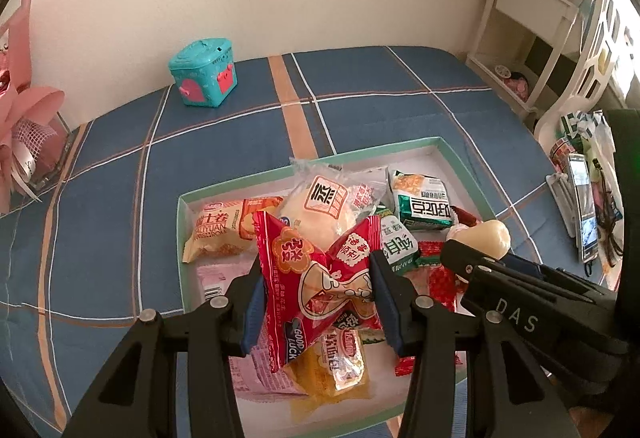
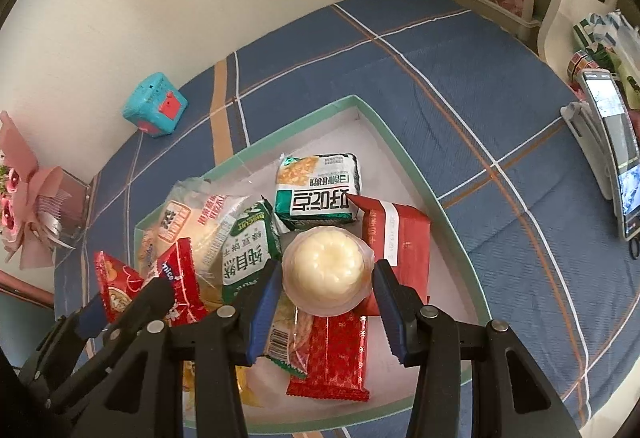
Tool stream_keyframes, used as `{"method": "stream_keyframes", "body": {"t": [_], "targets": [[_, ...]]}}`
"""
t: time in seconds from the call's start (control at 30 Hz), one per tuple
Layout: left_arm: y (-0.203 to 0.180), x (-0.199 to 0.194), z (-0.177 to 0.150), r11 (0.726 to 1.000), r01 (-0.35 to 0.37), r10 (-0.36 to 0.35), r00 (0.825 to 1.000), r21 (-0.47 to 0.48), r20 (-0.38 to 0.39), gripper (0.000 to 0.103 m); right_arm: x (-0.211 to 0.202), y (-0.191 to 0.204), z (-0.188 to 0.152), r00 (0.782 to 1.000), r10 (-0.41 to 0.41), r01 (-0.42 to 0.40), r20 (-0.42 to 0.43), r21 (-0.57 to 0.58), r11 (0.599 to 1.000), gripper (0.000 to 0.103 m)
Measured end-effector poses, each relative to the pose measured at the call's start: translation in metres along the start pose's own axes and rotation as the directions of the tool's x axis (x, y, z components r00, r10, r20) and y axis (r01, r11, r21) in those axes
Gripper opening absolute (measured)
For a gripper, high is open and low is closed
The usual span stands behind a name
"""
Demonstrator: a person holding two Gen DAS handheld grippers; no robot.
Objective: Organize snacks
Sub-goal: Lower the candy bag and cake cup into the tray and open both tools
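Left wrist view: our left gripper (image 1: pixel 320 286) was clamped on a red packet (image 1: pixel 316 278), held above the near part of the box (image 1: pixel 460 166). Beyond its tips lay a bun (image 1: pixel 320 214) and a green pack (image 1: pixel 424 202); below it, a yellow pack (image 1: pixel 328 370).

Right wrist view: our right gripper (image 2: pixel 325 288) gripped a pudding cup (image 2: pixel 326 272) over the box (image 2: pixel 404 150), a red pouch (image 2: pixel 400 238) just past it.

We judged sorting barely begun: most snacks lay heaped in the box, none set apart outside it.
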State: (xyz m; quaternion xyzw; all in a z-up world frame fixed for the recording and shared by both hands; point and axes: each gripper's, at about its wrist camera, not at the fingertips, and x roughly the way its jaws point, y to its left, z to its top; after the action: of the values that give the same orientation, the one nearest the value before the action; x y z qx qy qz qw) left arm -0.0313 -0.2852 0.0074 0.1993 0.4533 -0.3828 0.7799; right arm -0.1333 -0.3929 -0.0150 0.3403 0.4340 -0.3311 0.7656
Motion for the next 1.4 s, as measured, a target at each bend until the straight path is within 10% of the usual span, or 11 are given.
{"method": "stream_keyframes", "body": {"t": [0.97,1.4], "targets": [[-0.015,0.020,-0.006,0.999,-0.006,0.008,0.999,0.053,-0.031,0.050,0.014,0.012,0.008,1.000,-0.014,0.013,-0.014,-0.034,0.999,0.050],[-0.005,0.013,-0.003,1.000,0.016,-0.015,0.999,0.015,-0.031,0.068,-0.002,0.011,0.009,1.000,-0.007,0.007,0.018,-0.029,1.000,0.050]]}}
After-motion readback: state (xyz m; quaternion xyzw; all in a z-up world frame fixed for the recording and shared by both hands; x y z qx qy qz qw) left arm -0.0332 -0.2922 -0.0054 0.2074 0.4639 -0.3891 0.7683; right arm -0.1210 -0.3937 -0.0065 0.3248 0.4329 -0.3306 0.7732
